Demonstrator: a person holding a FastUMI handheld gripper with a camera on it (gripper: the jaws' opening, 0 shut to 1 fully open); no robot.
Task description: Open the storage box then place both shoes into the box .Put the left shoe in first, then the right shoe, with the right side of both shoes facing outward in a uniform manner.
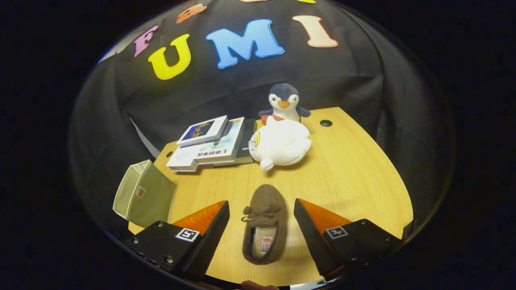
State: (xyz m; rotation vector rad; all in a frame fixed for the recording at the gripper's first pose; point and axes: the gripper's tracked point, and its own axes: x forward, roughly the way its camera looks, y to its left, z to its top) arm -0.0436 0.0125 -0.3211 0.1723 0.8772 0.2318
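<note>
**Tool spread wide around slipper**

Tool [262, 225] released, fingers spread wide, one on each side of the brown slipper [265, 225], neither touching it. Tool looks down and forward over the worktop [354, 169]. Slipper lies at lower centre, long axis along the fingers, toe with bow pointing away toward the white plush [280, 145], heel opening nearest the tool. Fabric storage box [144, 194] at lower left, off the worktop's edge. Books [213, 143] and penguin plush [284, 102] sit further back.

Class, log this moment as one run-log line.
claw: open, straddling brown shoe | no contact | storage box: beside left finger, off the table
</note>
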